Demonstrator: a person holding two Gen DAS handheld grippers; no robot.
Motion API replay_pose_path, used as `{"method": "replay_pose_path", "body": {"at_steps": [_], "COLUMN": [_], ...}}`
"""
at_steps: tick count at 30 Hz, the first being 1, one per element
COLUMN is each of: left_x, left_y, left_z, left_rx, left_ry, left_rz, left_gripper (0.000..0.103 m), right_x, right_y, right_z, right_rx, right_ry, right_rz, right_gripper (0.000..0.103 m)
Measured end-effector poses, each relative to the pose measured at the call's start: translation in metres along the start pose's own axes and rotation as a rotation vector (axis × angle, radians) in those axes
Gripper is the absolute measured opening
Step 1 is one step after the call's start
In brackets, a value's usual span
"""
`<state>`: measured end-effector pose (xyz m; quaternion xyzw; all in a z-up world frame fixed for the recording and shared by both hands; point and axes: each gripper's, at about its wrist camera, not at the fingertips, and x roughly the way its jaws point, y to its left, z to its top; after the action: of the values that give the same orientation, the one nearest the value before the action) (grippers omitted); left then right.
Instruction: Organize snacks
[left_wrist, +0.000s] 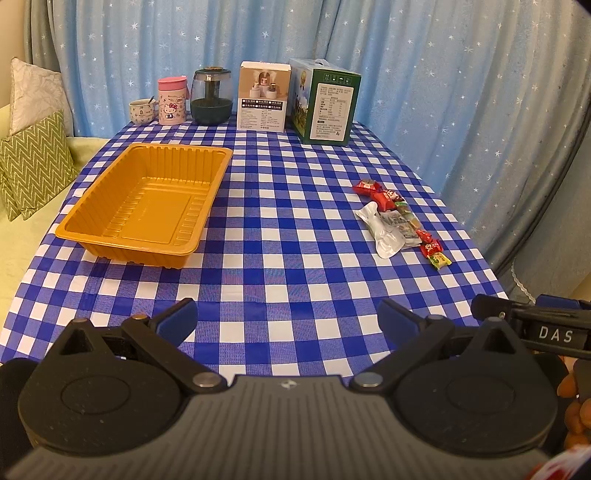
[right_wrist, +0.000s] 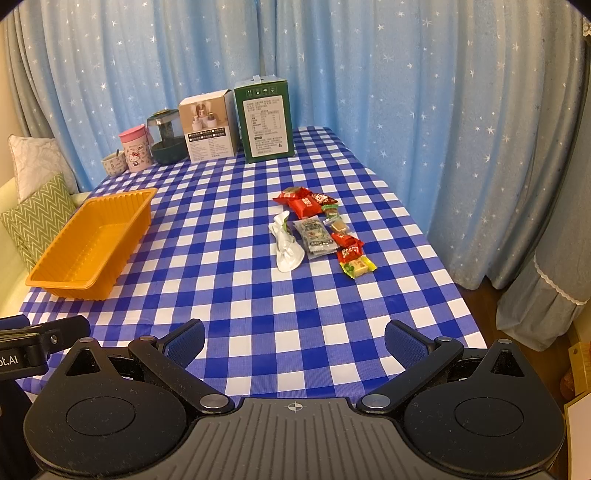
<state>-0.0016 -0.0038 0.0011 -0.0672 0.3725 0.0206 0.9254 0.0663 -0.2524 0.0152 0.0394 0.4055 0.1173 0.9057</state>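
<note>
We judge the sorting has not begun: the orange tray (left_wrist: 147, 199) stands bare, ahead and to the left of the left gripper (left_wrist: 288, 325), whose jaws are spread wide with nothing between them. The right gripper (right_wrist: 295, 343) is likewise spread and holds nothing. The snacks (right_wrist: 321, 229) lie in a loose cluster on the checked tablecloth (right_wrist: 240, 295), ahead of the right gripper and a little to its right, well apart from the tray. We cannot quite tell where one wrapper ends and the next begins. The next move, we think, calls for the right gripper to reach forward, close on one wrapper, perhaps the nearest yellow candy (right_wrist: 357, 266), and carry it leftward to the tray.
</note>
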Motion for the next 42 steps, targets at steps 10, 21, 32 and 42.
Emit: {"method": "replay_pose_path", "body": {"at_steps": [10, 21, 32, 42], "left_x": [-0.001, 0.003, 0.036, 0.094], "left_y": [-0.002, -0.005, -0.010, -0.031], "left_z": [0.000, 0.000, 0.010, 0.040], "left_rx": [0.001, 0.007, 0.021, 0.081], "left_ry": [0.004, 0.012, 0.041, 0.032], "left_rz": [-0.002, -0.013, -0.081, -0.151], "left_gripper": [0.103, 0.103, 0.103, 0.103], "right_x": [-0.002, 0.004, 0.012, 0.034], "right_y": [-0.008, -0.010, -0.033, -0.080], "right_z": [0.004, 0.001, 0.011, 0.040], "right_rx": [0.004, 0.014, 0.063, 0.021], "right_ry": [0.001, -0.006, -0.074, -0.120], "right_rz": [-0.004, -0.014, -0.042, -0.079], "right_gripper": [0.103, 0.103, 0.103, 0.103]}}
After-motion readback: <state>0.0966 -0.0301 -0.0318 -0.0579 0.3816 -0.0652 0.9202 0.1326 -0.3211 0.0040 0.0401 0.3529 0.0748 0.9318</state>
